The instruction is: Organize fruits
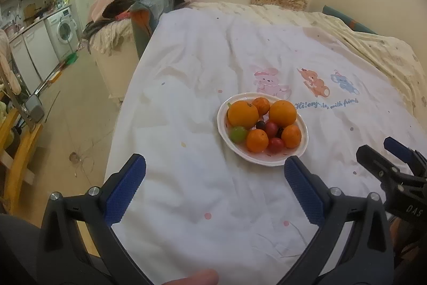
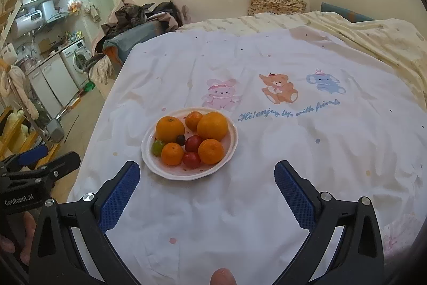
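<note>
In the left wrist view, the left gripper (image 1: 214,171) is hovering in the lower half of the frame with its jaws spread wide and nothing between them. The plate (image 1: 301,151) is sitting right of centre on the white sheet (image 1: 186,71), heaped with oranges (image 1: 242,114), small red tomatoes (image 1: 276,144) and a green grape (image 1: 238,134). The right finger is showing just below the plate's rim, so a careless push forward is likely to be nudging the plate across the soft bedding and tipping the pile.

In the right wrist view, the right gripper (image 2: 206,174) is also hanging wide open and empty at the bottom of the frame, with the plate (image 2: 149,159) left of centre, just above its left finger. The left gripper is showing at the far left edge. The fruit is lying packed and touching, so pulling one orange (image 2: 170,129) out is risking the grape (image 2: 158,147) and tomatoes (image 2: 191,160) rolling off onto the sheet. Both grippers reaching together could be colliding over the plate.
</note>
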A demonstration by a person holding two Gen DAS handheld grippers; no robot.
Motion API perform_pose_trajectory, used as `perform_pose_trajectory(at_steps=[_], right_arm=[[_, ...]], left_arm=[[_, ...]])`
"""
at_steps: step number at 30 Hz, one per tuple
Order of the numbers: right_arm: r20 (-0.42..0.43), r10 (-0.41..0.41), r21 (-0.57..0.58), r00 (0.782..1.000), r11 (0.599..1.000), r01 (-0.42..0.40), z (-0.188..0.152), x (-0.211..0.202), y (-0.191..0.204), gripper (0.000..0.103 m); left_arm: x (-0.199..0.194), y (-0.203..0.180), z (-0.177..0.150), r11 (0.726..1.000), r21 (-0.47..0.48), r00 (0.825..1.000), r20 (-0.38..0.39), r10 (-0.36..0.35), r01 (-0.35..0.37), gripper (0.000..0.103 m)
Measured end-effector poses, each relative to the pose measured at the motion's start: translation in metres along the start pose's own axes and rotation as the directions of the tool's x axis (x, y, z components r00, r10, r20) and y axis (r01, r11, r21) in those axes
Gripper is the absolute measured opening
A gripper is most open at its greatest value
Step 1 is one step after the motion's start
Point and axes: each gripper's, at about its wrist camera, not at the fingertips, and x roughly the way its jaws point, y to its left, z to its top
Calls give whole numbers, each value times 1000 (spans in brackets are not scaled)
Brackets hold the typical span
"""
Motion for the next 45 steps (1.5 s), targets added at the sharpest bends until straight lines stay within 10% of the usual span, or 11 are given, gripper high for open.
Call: perform_pose_trajectory(at_steps=[45], right_arm=[[-11, -15, 33, 1000, 999, 16, 0, 4, -10, 103]], left_arm=[[-2, -1, 1, 1000, 5, 1000, 16, 0, 0, 102]])
